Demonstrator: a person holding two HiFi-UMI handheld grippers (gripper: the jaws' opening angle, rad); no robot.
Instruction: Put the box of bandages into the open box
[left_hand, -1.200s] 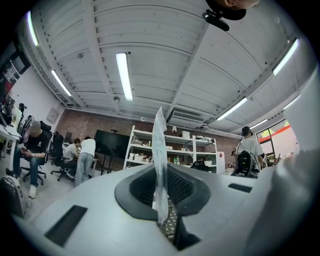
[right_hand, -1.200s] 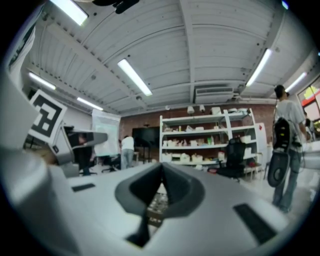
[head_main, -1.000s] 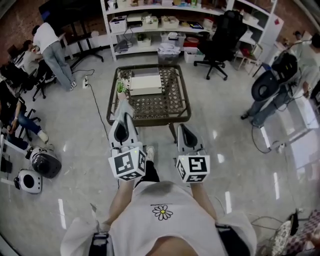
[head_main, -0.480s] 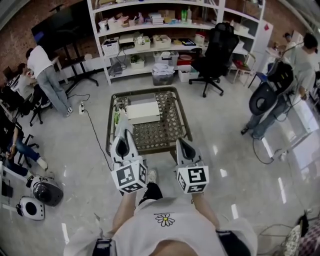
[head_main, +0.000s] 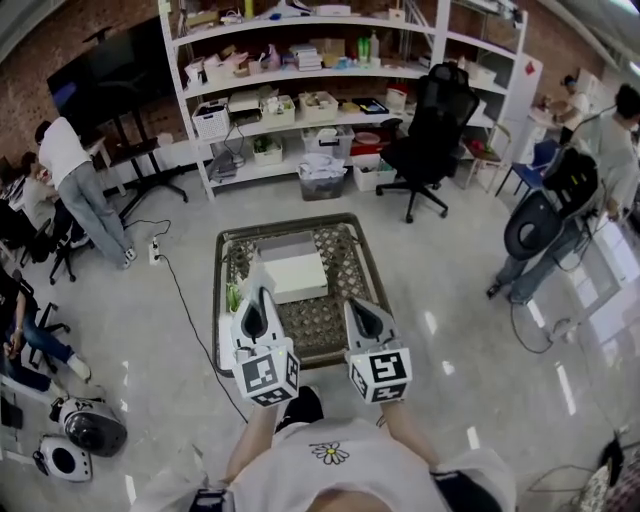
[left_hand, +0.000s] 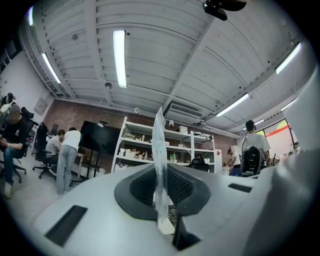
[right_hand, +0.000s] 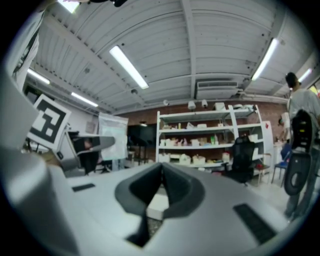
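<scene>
**A:** What are the left tongs (head_main: 256, 292) doing?

**B:** They're pinching a thin, pale pack (left_hand: 159, 150) by its lower edge. It's standing upright between them, edge-on in the left gripper view. I'm taking it for the bandages, though no print is showing.

**A:** And the right tongs (head_main: 360, 308)?

**B:** They're pressed together and carrying nothing. They're hovering beside the left pair, just below the centre of the head view.

**A:** Where is the box (head_main: 297, 272) sitting?

**B:** On the low counter (head_main: 345, 255), at the centre of the head view, just above the tips of both tongs. The pack is showing to its lower left, not over it yet.

**A:** What are you worrying about from here?

**B:** Mostly the grip. The tongs are biting only a narrow strip at the bottom, so the tall, light pack may swing or slide out if the hand is moving fast or tilting. Letting go before the pack is over the opening would drop it on the counter's woven top beside the box. Coming in too low, its free edge may catch the box's wall and push the box along, since nothing is steadying it. Something green (head_main: 233, 296) is also standing at the counter's left edge, close to the left tongs' path, and a wide sweep could knock it.
</scene>
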